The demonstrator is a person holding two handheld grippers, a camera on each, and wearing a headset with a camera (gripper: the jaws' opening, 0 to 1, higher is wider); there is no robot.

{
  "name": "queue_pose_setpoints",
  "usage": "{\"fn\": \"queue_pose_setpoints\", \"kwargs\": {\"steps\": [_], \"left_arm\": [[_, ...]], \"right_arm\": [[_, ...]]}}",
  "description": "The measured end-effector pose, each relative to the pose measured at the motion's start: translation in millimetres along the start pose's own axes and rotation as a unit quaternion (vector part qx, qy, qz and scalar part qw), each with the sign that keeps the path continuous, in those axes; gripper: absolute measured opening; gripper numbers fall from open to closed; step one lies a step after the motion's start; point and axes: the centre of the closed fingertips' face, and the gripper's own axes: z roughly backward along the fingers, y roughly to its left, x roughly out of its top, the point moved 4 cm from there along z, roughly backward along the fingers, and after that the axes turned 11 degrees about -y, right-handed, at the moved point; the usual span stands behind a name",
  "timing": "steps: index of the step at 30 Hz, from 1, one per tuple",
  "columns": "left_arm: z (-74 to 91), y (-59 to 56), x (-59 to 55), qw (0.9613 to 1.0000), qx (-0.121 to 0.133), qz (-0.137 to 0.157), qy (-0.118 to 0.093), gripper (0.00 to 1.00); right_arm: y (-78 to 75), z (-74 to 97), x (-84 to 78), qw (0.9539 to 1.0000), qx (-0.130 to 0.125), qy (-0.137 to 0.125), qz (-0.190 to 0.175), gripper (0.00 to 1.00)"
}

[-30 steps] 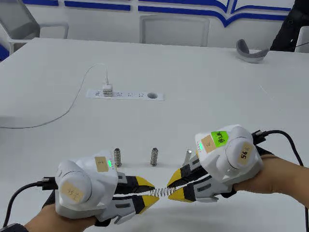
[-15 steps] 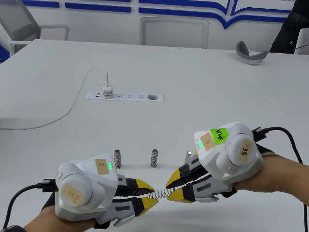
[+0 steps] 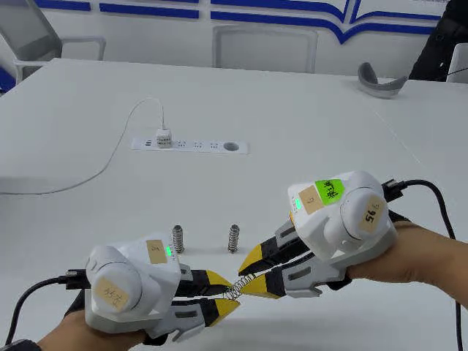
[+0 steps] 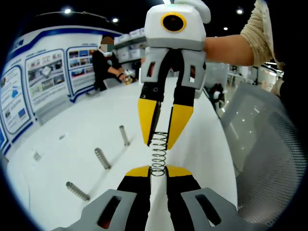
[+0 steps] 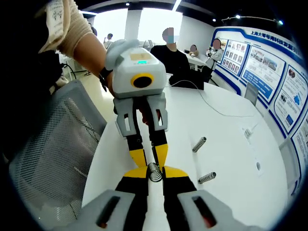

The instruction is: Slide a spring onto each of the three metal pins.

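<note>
A small steel spring [image 3: 235, 287] hangs just above the table between my two grippers. My left gripper [image 3: 232, 292] is shut on one end [image 4: 158, 168], and my right gripper [image 3: 240, 280] is shut on the other [image 5: 154, 172]. The two sets of yellow tips nearly meet, so the spring [image 4: 159, 149] is short between them. Two pins wearing springs [image 3: 178, 238] [image 3: 233, 238] stand upright behind the grippers. In the left gripper view a bare pin [image 4: 124, 135] stands beyond those two sprung pins [image 4: 101, 158] [image 4: 77, 191].
A white power strip [image 3: 191, 144] with a plugged charger and a trailing cable lies mid-table. At the far right edge rests a grey curved object [image 3: 380, 79]. Chairs stand behind the table. A mesh chair [image 5: 53, 159] sits beside the table, and people stand further off.
My right gripper has moved left toward the left gripper, and the spring between them has shortened. The bare pin beside the right gripper is now hidden behind it in the head view.
</note>
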Motion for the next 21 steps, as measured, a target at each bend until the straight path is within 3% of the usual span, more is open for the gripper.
{"fn": "queue_pose_setpoints", "kwargs": {"steps": [7,21], "left_arm": [[-3.2,-1.2,1.3,1.0,-0.002,0.0,-0.004,0.11],[-4.7,-0.8,0.0,1.0,-0.003,0.001,-0.004,0.1]], "right_arm": [[-0.7,-2.3,6.8,1.0,0.002,-0.005,0.004,0.12],[-0.2,-1.9,-1.0,0.9998,0.002,0.018,-0.012,0.16]]}}
